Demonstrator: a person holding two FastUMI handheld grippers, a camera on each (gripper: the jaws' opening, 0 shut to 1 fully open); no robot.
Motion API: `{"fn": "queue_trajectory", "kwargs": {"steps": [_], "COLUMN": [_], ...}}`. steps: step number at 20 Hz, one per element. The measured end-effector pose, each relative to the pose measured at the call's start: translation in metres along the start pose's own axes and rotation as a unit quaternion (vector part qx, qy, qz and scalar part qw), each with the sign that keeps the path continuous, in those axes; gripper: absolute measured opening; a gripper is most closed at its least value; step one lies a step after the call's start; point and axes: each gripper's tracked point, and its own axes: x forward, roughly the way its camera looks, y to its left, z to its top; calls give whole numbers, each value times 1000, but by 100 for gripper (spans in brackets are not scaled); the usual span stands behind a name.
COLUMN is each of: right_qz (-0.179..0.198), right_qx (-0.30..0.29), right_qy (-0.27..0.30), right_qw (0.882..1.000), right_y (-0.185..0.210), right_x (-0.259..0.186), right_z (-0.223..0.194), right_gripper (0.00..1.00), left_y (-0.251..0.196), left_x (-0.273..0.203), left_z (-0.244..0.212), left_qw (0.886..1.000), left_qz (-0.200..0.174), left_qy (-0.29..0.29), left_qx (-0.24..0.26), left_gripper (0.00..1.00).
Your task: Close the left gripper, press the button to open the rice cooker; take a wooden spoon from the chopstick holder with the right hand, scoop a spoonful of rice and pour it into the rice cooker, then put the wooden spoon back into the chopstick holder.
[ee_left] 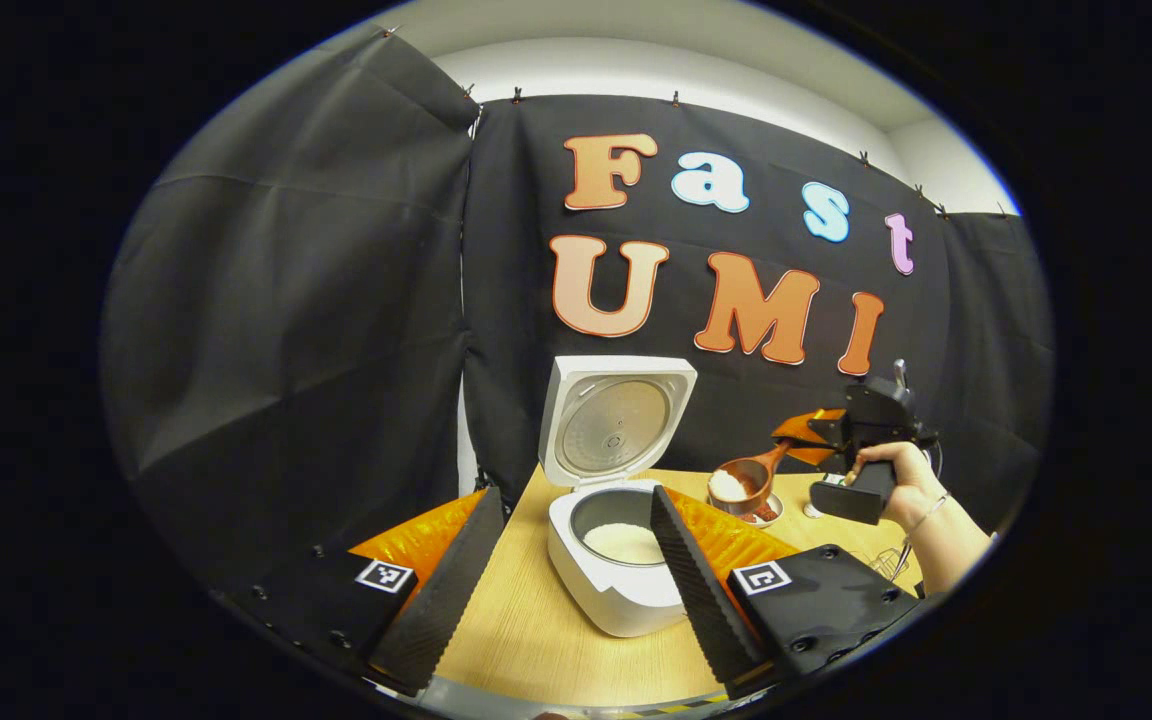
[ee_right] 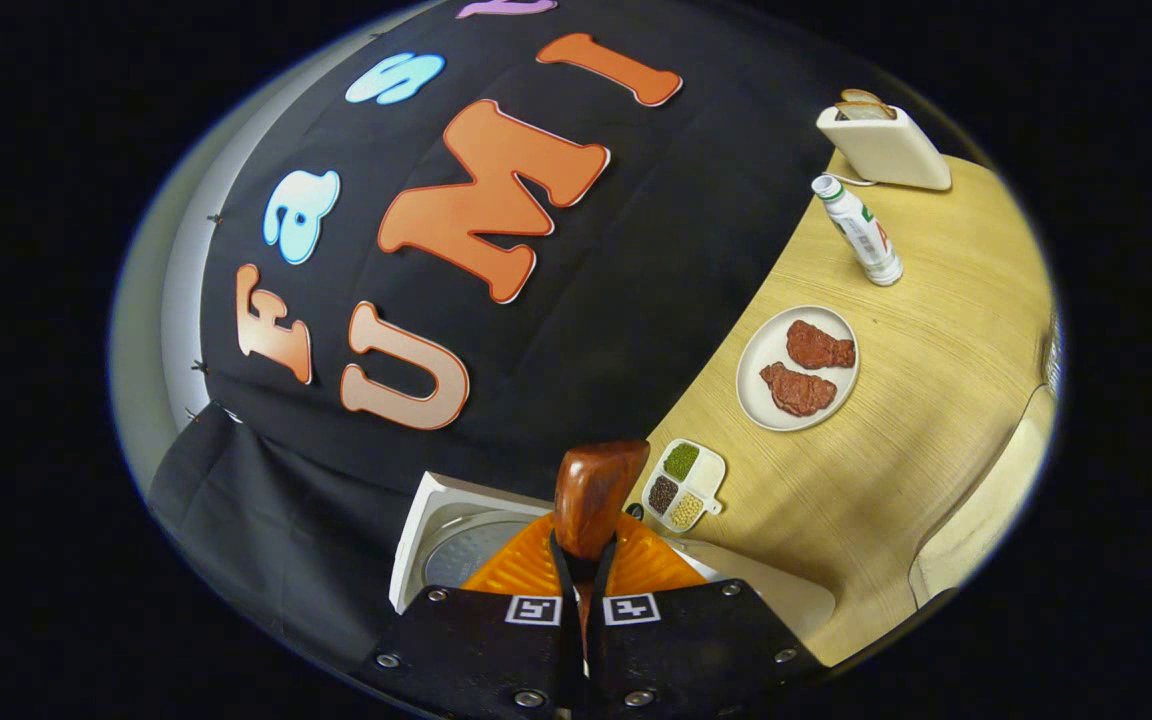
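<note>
The white rice cooker (ee_left: 616,590) stands on the wooden table with its lid (ee_left: 616,420) raised; white rice lies in its inner pot (ee_left: 624,542). My left gripper (ee_left: 571,590) is open, its fingers either side of the cooker's front and apart from it. To the right, a hand holds my right gripper (ee_left: 816,440), shut on the handle of the wooden spoon (ee_left: 748,480). The spoon's bowl carries rice and hangs over a small dish (ee_left: 771,515) beside the cooker. In the right gripper view the spoon (ee_right: 591,490) sticks out from the shut right gripper (ee_right: 584,575), above the cooker lid (ee_right: 446,550).
On the table in the right gripper view are a divided dish of beans (ee_right: 684,485), a plate (ee_right: 761,345) with two pieces of meat, a lying bottle (ee_right: 861,232) and a white toaster (ee_right: 884,145). Black cloth walls close the table's back and left side.
</note>
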Motion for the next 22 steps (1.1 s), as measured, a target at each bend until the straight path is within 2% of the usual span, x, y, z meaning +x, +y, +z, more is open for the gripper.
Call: {"fn": "queue_trajectory", "kwargs": {"steps": [4, 8, 13, 17, 22], "right_qz": [-1, 0, -5, -1, 6], "right_qx": [-72, -142, -223, -259, -316], "right_qy": [-19, -33, -56, -59, -71], "right_qw": [997, 989, 973, 964, 946], "right_y": [23, 37, 48, 57, 69], "right_x": [17, 24, 31, 36, 35], "right_z": [-6, -13, -15, -21, -24], "right_gripper": [1, 1, 1, 1, 1], "left_y": [3, 13, 22, 25, 23], "left_x": [1, 0, 0, 0, 0], "left_z": [-5, -6, -7, -8, -7], "left_qw": [1000, 1000, 1000, 1000, 1000], "left_qz": [-1, 8, 16, 18, 13], "left_qy": [8, 9, 9, 10, 8], "left_qx": [-2, -3, -6, -5, -6], "left_gripper": [100, 100, 100, 100, 100]}}
